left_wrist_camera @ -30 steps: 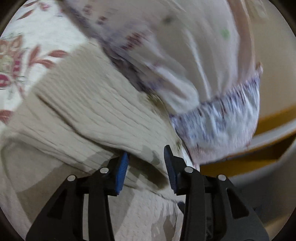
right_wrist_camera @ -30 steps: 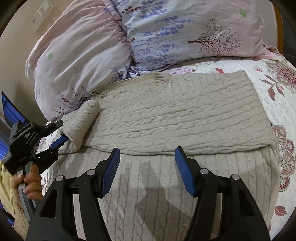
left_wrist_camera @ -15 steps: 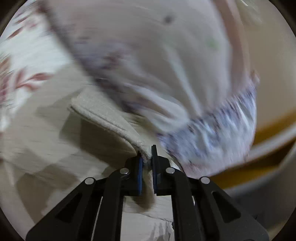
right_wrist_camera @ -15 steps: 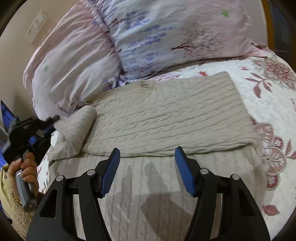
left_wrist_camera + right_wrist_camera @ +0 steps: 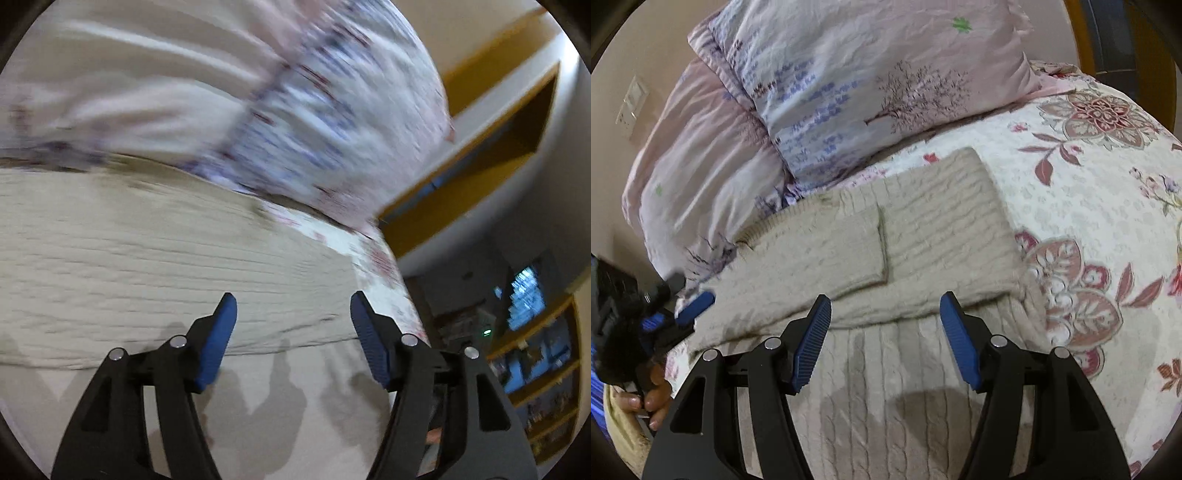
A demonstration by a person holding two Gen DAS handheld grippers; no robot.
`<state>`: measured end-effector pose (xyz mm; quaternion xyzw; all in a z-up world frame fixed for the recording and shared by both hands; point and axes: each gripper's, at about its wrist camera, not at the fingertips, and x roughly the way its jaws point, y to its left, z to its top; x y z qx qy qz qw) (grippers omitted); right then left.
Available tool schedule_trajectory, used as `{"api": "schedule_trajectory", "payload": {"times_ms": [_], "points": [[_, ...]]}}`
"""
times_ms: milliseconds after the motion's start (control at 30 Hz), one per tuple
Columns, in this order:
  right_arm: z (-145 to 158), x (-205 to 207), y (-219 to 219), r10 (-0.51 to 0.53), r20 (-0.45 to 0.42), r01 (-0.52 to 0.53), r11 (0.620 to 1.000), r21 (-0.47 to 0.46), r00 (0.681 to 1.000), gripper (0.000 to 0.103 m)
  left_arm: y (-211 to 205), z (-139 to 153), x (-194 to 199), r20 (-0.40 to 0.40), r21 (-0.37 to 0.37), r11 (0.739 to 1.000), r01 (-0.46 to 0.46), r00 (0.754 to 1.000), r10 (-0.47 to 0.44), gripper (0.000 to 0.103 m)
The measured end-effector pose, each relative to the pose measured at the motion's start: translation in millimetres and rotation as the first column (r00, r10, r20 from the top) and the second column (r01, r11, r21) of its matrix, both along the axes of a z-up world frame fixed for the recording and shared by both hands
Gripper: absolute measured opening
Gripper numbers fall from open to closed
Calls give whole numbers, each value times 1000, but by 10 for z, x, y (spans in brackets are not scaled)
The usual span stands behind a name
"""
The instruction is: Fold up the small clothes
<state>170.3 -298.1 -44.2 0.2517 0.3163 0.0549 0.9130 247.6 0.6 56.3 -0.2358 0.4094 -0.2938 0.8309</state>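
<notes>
The left gripper has its blue pads spread and its jaws are opening, with nothing between them; only the knit of the beige sweater shows below, and that view is smeared by motion. In the right wrist view the same tool appears at the left edge of the bed, one blue pad just beside the sweater's left border, gripped by a hand. The right gripper hangs with its jaws apart and empty over the sweater's near half, touching nothing that can be seen. The sweater lies flat on the floral bedspread, close to the pillows at the head of the bed. Its upper part is doubled over into a neat band across the middle, and a sleeve is laid flat across that band, cuff toward the centre. Judging by this, the side and sleeve folds look done and released, while the long lower body nearest the camera is still unfolded. What remains is probably bringing that near half up over the band, then smoothing and squaring the bundle.
</notes>
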Motion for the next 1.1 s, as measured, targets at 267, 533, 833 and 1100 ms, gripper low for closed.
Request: {"api": "schedule_trajectory", "payload": {"times_ms": [267,533,833,1100], "points": [[9,396,14,43,-50,-40,998,52,998,49,1027,-191,-284,9,243,941,-234,971,239,65],[-121,594,109,53,-100,-46,997,68,994,22,1455,-314,-446,25,359,888,-286,954,297,65],[184,209,216,21,60,-19,999,-35,998,9,1512,-452,-395,-20,355,892,-282,951,309,67],[-6,151,185,-9,0,9,1000,-29,1000,9,1518,-495,-396,-33,356,893,-276,951,307,67]]}}
